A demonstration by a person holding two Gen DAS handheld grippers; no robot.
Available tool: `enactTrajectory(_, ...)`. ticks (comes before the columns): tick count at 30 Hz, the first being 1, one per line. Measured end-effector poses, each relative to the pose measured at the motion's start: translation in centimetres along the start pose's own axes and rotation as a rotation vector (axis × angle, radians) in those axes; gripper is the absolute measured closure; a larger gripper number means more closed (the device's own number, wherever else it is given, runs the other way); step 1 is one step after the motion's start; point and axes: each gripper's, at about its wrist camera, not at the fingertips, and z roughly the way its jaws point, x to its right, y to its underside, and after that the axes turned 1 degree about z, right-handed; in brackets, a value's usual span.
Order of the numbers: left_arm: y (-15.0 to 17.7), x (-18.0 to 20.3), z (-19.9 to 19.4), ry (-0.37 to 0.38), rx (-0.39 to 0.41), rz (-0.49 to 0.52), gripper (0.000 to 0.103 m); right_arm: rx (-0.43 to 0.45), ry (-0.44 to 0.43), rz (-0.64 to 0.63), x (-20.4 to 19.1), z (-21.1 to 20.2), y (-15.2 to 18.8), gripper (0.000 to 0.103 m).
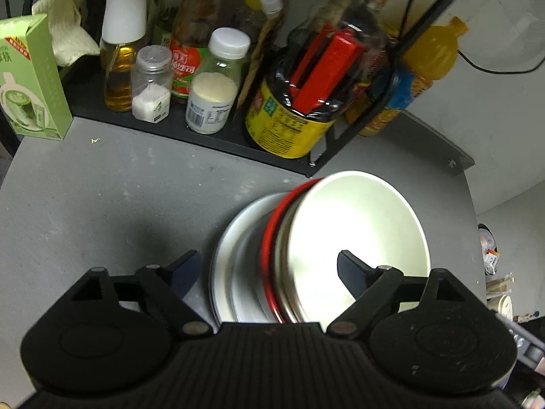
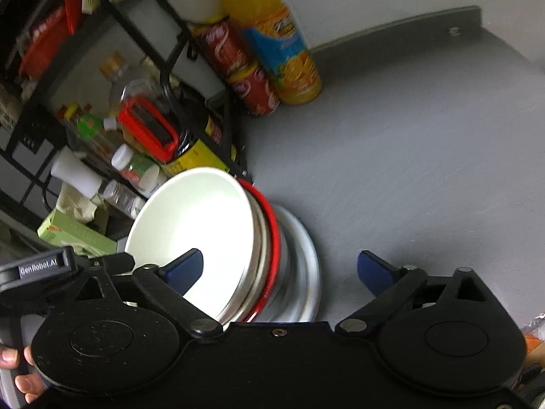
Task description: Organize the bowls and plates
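Stacked plates and bowls (image 1: 316, 248) on grey countertop (image 1: 119, 204), beside condiment rack (image 1: 218, 143).

We are looking at a white bowl (image 1: 357, 238) nested with a red-rimmed bowl (image 1: 269, 238) on a white plate (image 1: 224, 255), all showing pale against the plain grey desk (image 1: 119, 187). The black rack (image 1: 204, 136) is holding a yellow printed tin (image 1: 282, 129), and an orange juice bottle (image 2: 272, 34) is wearing a blue label. Both black grippers are showing dark blue fingertips (image 2: 184, 269).

Grey countertop (image 1: 119, 187), stacked plates and bowls (image 1: 245, 255), black rack (image 1: 218, 139), orange juice bottle (image 2: 282, 41)
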Motion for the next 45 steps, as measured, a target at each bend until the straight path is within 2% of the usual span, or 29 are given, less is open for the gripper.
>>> enactTrajectory(6,1.6,2.4,-2.8,0.008,0.055,0.066,0.012,0.071,0.029,-0.022,1.3,-4.6,0.8,0.0)
enactTrajectory(8,2.4,3.2,-3.6,-0.003,0.052,0.06,0.011,0.074,0.053,-0.016,1.8,-6.1,1.2,0.0)
enactTrajectory(11,3.4,4.1,-4.7,0.024,0.044,0.06,0.005,0.117,0.057,-0.035,2.4,-8.2,2.1,0.0)
enactTrajectory(15,4.7,5.5,-6.5,0.032,0.076,0.093,0.001,0.153,0.098,-0.02,3.1,-10.3,3.4,0.0)
enactTrajectory(24,8.3,7.8,-10.4,0.021,0.132,0.139,0.001,0.243,0.135,-0.01,4.2,-15.2,6.5,0.0)
enactTrajectory(34,13.1,9.2,-14.6,0.048,0.222,0.218,0.001,0.36,0.176,-0.058,4.5,-20.2,9.7,0.0)
enactTrajectory(45,17.8,10.9,-18.1,0.149,0.312,0.327,0.001,0.484,0.209,-0.079,4.0,-24.0,12.8,0.0)
